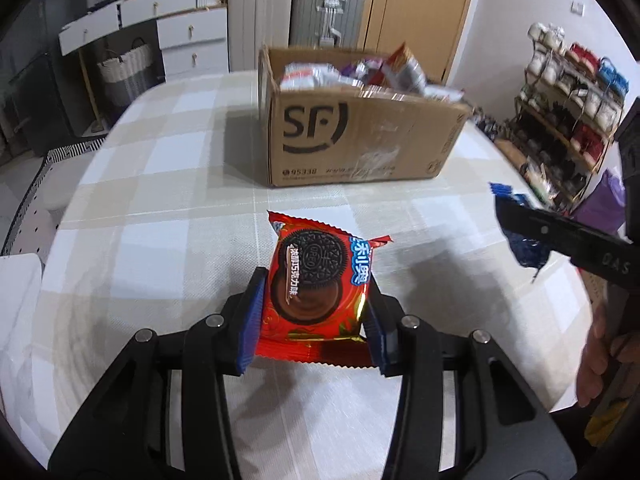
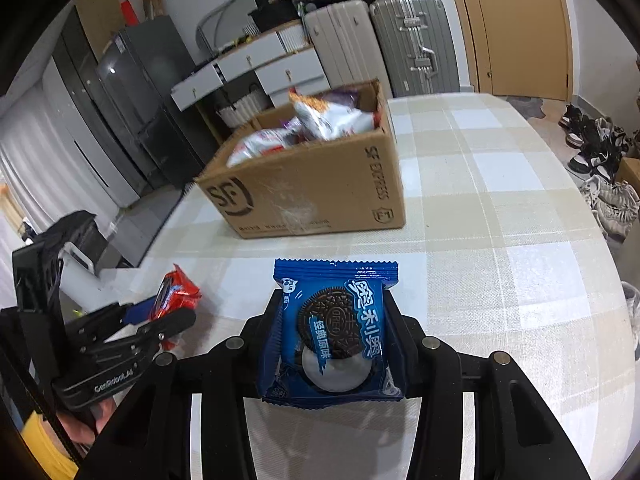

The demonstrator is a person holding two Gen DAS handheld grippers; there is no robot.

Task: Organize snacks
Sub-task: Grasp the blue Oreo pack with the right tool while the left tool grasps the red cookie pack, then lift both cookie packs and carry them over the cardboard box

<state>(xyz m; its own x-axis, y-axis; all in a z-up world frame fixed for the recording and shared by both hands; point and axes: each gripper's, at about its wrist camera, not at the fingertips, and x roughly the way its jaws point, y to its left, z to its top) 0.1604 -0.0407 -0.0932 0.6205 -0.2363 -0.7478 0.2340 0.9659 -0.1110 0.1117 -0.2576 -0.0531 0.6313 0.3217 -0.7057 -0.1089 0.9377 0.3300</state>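
My left gripper is shut on a red Oreo packet, its blue pads pressing both sides, held above the checked tablecloth. The right wrist view shows that same red Oreo packet in the left gripper at the lower left. My right gripper is shut on a blue Oreo packet. In the left wrist view the blue Oreo packet shows at the right edge, pinched by the right gripper's finger. Ahead stands an open cardboard SF box, the same box holding several snack bags.
The table is round-edged, with the floor beyond. A shoe rack stands to the right and shoes lie on the floor. Suitcases, white drawers and a wooden door line the back wall. A hand grips the right tool.
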